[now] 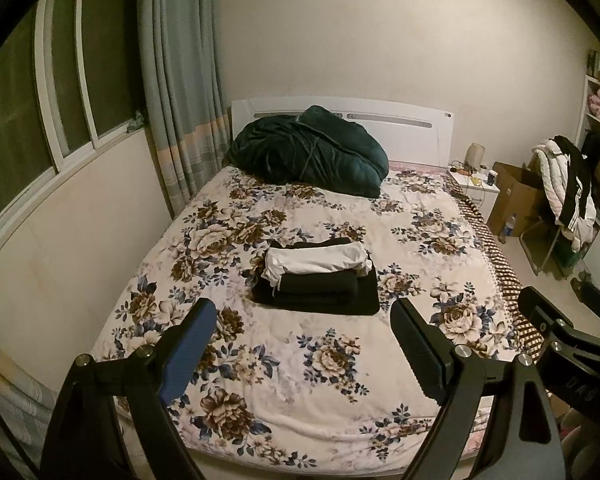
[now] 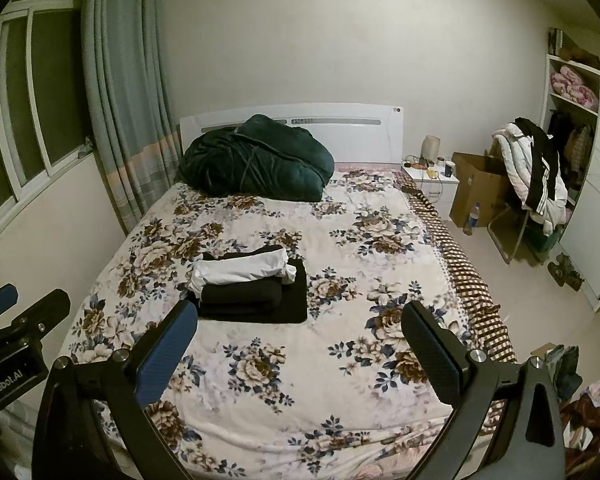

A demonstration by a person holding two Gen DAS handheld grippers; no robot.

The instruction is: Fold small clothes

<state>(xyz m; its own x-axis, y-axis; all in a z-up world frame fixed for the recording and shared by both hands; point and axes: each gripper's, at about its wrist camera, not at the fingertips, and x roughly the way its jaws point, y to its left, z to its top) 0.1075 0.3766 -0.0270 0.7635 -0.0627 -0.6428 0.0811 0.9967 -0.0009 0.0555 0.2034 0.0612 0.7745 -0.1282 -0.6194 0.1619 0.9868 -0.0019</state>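
Black and white folded clothes [image 1: 316, 276] lie stacked, apparently well beyond both empty, wide-open tongs [image 1: 306, 344] [image 2: 300, 344].

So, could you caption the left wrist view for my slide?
Open left gripper hovering before folded clothes stacked on the floral bed.

A floral bedspread [image 2: 300, 360] covers the bed; a dark green quilt [image 2: 256, 164] lies bundled against the white headboard [image 2: 348, 128] at the far end. Curtains [image 2: 120, 100] hang far left. Far right, a nightstand [image 2: 432, 184], cardboard box [image 2: 476, 188] and 1 bottle [image 2: 473, 220].
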